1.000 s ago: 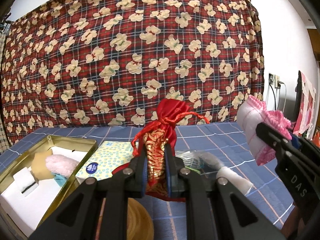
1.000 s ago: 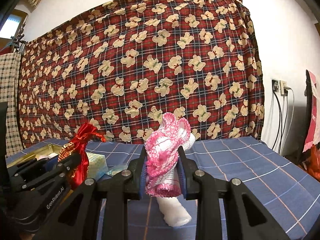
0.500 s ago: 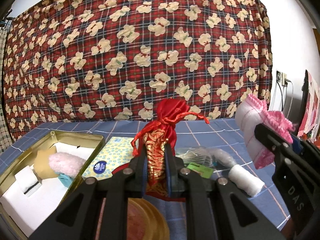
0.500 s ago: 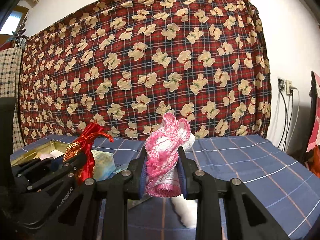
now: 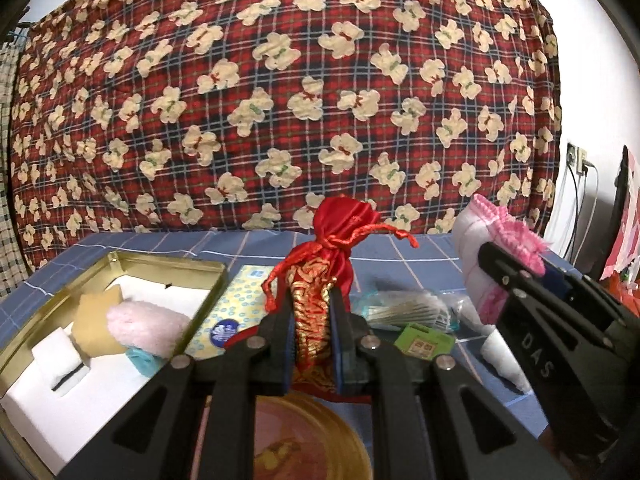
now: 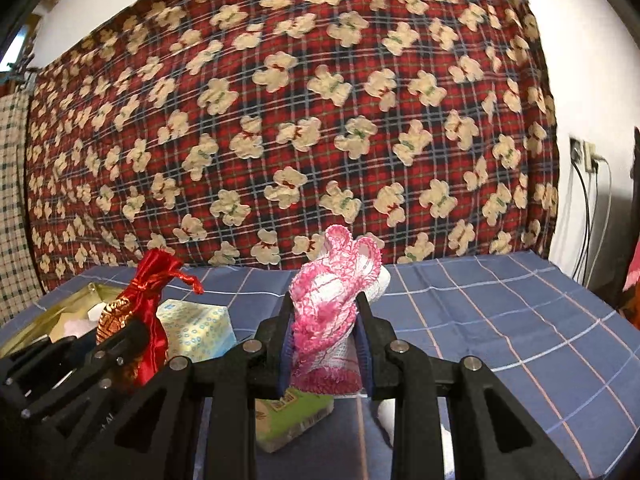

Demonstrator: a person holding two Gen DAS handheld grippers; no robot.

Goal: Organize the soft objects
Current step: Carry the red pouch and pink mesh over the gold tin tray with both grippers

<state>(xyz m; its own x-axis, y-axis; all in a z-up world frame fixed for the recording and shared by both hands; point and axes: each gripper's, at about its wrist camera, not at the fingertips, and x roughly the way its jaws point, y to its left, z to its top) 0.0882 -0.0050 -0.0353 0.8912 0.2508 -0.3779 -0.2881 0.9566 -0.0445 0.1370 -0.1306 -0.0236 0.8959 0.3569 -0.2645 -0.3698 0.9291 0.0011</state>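
My left gripper (image 5: 311,312) is shut on a red and gold drawstring pouch (image 5: 320,276) and holds it upright above the table. My right gripper (image 6: 322,320) is shut on a pink and white crocheted cloth (image 6: 332,300); it also shows at the right of the left wrist view (image 5: 496,256). The pouch shows at the left of the right wrist view (image 6: 140,312). An open gold tin (image 5: 168,264) at the left holds a pink fluffy item (image 5: 144,328), a tan piece (image 5: 94,320) and white foam.
A patterned tissue pack (image 5: 228,312) lies beside the tin. A plastic bag with a green-labelled packet (image 5: 424,340) and a white roll (image 5: 504,364) lie on the blue checked tablecloth (image 6: 500,312). A round gold lid (image 5: 312,440) is below my left gripper. A teddy-print curtain hangs behind.
Both grippers have risen and tilted down a little with their loads still held; more of the table, tin and round lid shows. The grips have not changed.
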